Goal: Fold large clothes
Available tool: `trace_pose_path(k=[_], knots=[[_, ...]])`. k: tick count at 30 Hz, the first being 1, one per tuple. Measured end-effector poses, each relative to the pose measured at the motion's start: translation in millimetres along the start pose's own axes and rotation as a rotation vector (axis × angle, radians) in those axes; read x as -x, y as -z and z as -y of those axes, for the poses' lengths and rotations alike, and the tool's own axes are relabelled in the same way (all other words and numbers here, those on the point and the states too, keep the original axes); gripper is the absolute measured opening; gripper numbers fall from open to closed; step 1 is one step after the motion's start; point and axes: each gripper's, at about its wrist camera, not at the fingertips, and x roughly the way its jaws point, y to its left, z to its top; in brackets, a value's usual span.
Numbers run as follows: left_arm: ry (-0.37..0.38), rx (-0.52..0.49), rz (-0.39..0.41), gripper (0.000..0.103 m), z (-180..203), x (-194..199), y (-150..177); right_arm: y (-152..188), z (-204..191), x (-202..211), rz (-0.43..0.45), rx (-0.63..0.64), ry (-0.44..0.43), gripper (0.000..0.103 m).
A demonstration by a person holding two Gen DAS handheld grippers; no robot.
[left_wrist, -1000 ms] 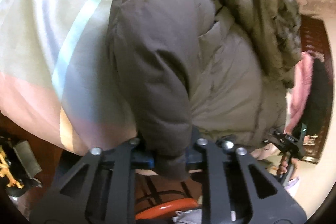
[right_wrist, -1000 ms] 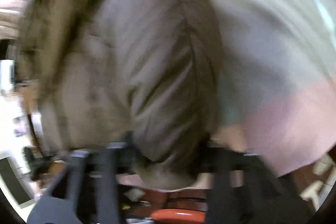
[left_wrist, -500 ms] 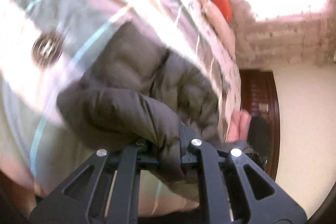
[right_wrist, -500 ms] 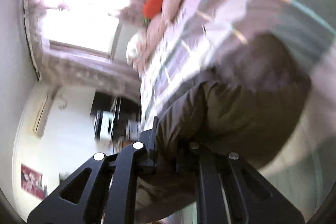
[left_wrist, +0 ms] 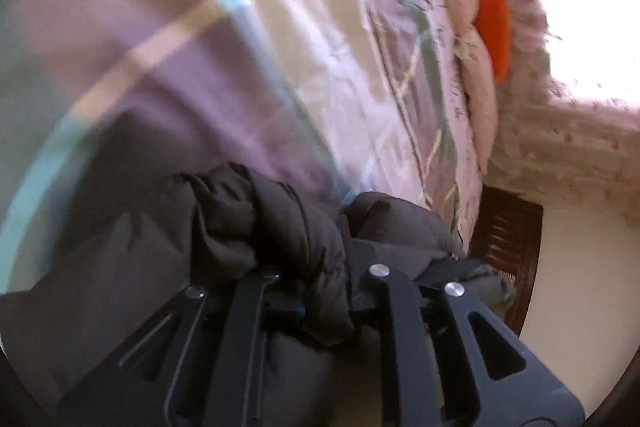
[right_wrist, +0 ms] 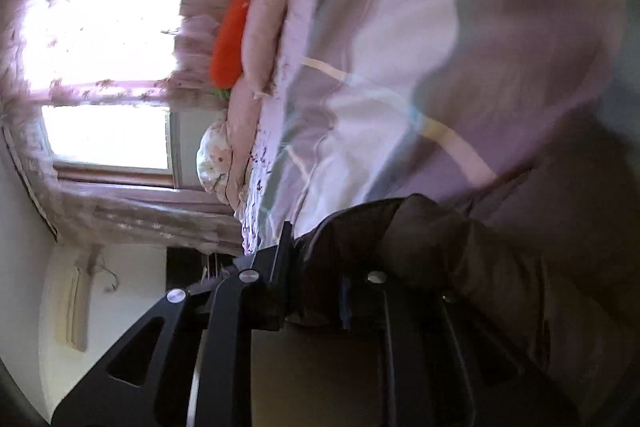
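Garment: you hold a dark grey-brown puffy quilted jacket [left_wrist: 280, 227]; it fills the lower half of both wrist views, bunched into thick rolls with deep creases and stitched seams.
Surface look: the jacket's shell is matte and softly padded; in the right wrist view it [right_wrist: 460, 259] reads darker and blurred toward the lower right edge.
Your left gripper [left_wrist: 324, 291]: its black jaws pinch a fat fold of the jacket at lower centre of the frame, fabric bulging above and sagging below them.
Your right gripper [right_wrist: 316, 291]: its jaws have just been opening a little, yet a wad of jacket sits clamped between them at lower centre.
Where it lies: the jacket sits over the near part of a pastel checked bedspread [left_wrist: 280, 39] in lilac, cream and grey-green, which fills the upper left of the left view.
Far end: pink pillows [left_wrist: 476, 67] and an orange carrot-shaped plush toy [left_wrist: 496, 31] lie at upper right, beside a bright curtained window [right_wrist: 104, 39].
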Motion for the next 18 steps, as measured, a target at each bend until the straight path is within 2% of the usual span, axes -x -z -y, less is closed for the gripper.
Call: trace_pose_path(k=[2, 4, 5, 6, 7, 9, 12, 13, 14, 15, 16, 17, 18], knots=[[0.028, -0.027, 0.017, 0.014, -2, -2, -2, -6, 8, -10, 0.004, -0.015, -0.037, 0.018], [0.172, 0.055, 0.064, 0.014, -21, 13, -3, -13, 10, -17, -0.015, -0.018, -0.052, 0.020], [0.220, 0.096, 0.082, 0.015, -29, 20, -2, -15, 11, -16, -0.025, -0.029, -0.064, 0.020], [0.248, 0.144, 0.109, 0.015, -37, 29, -3, -18, 14, -17, -0.034, -0.047, -0.080, 0.020], [0.239, 0.158, 0.132, 0.015, -37, 37, -3, -23, 17, -17, -0.041, -0.069, -0.100, 0.022], [0.201, 0.150, 0.195, 0.016, -30, 63, 2, -24, 18, -9, -0.023, -0.090, -0.114, 0.027], [0.137, 0.109, 0.289, 0.023, -14, 108, 22, -20, 16, 12, 0.045, -0.105, -0.118, 0.049], [0.095, 0.069, 0.323, 0.028, -6, 124, 31, -19, 13, 20, 0.081, -0.094, -0.087, 0.073], [0.057, 0.039, 0.353, 0.029, -2, 137, 37, -19, 9, 33, 0.138, -0.077, -0.028, 0.102], [-0.015, 0.012, 0.418, 0.035, 2, 160, 47, -17, 5, 57, 0.250, -0.064, 0.079, 0.102], [-0.086, 0.005, 0.496, 0.056, 6, 178, 53, -17, 3, 69, 0.302, -0.059, 0.122, 0.102], [-0.194, -0.002, 0.645, 0.067, 13, 209, 66, -16, -2, 87, 0.351, -0.042, 0.175, 0.102], [-0.247, -0.015, 0.735, 0.072, 17, 230, 74, -16, -10, 95, 0.354, -0.008, 0.228, 0.102]])
